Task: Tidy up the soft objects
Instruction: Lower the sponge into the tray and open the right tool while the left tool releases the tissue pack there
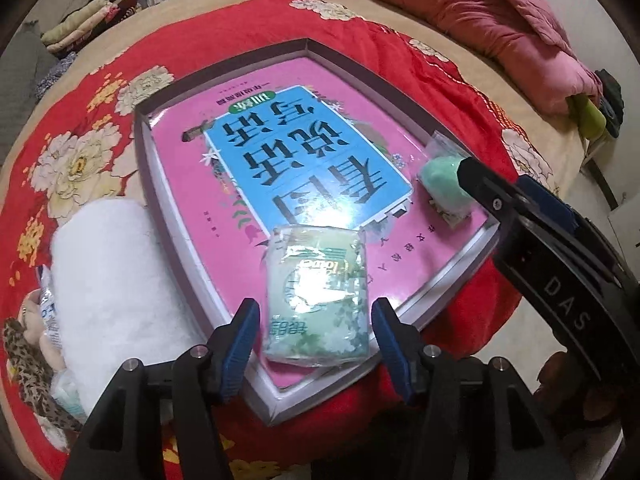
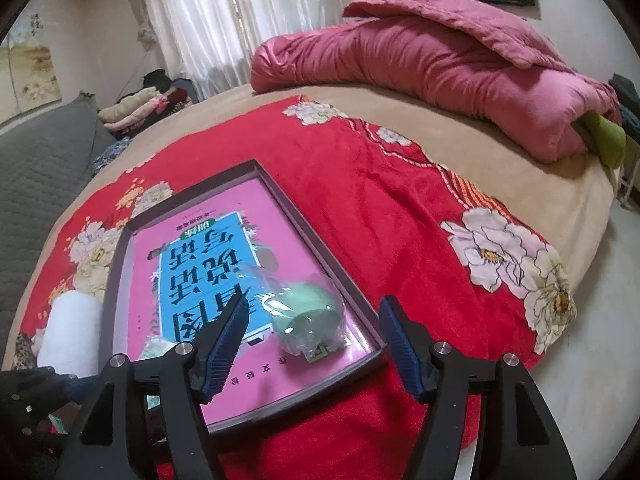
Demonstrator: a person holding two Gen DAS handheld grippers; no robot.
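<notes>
A shallow box [image 1: 224, 68] with a pink and blue printed bottom lies on the red flowered blanket. In the left wrist view a green tissue pack [image 1: 318, 296] lies in the box's near end, and my open left gripper [image 1: 316, 328] stands around its near end without squeezing it. A mint-green soft item in a clear bag [image 1: 442, 184] lies at the box's right side. In the right wrist view that bagged item [image 2: 310, 320] lies just ahead of my open, empty right gripper [image 2: 314, 322]. The box rim [image 2: 308, 216] runs beside it.
A white fluffy roll [image 1: 108, 276] lies left of the box, with a leopard-print plush [image 1: 24, 364] and a small packet beside it. A pink quilt [image 2: 440, 64] is piled at the far end of the bed. Folded clothes [image 2: 136, 110] sit at the far left.
</notes>
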